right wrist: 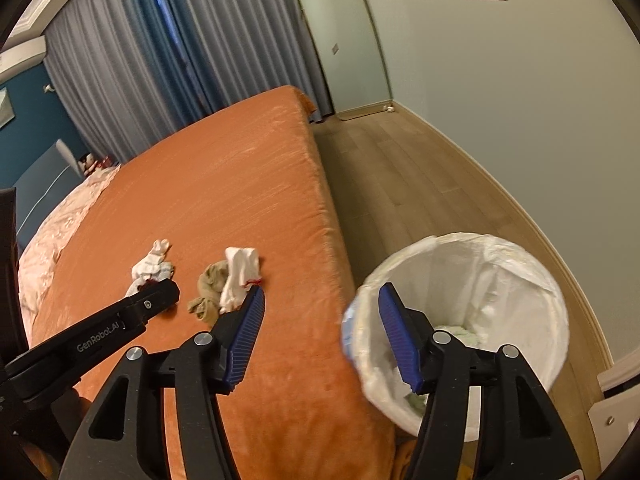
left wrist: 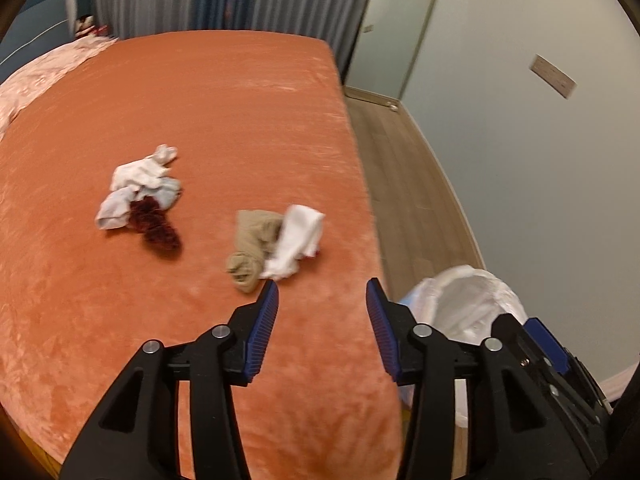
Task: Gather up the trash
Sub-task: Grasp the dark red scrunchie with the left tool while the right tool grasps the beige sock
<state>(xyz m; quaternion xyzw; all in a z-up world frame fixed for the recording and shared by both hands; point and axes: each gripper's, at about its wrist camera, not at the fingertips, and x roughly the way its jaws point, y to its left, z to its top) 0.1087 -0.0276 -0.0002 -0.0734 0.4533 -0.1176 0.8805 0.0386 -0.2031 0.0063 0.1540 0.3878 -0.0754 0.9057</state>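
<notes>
Two small heaps lie on the orange bed (left wrist: 224,112). The nearer heap is a tan sock (left wrist: 250,246) with a white cloth (left wrist: 298,240) beside it, also in the right wrist view (right wrist: 240,270). The farther heap is white and pale blue cloth (left wrist: 138,188) with a dark red piece (left wrist: 156,226). My left gripper (left wrist: 322,298) is open and empty, just short of the nearer heap. My right gripper (right wrist: 320,304) is open and empty over the bed's edge. A bin with a white liner (right wrist: 516,276) stands on the floor beside the bed, with some trash inside.
A pink blanket (left wrist: 36,80) lies at the bed's far left. Grey and blue curtains (right wrist: 160,60) hang behind. Wooden floor (right wrist: 408,176) runs between the bed and the pale wall. The left gripper's arm (right wrist: 100,332) crosses the right wrist view.
</notes>
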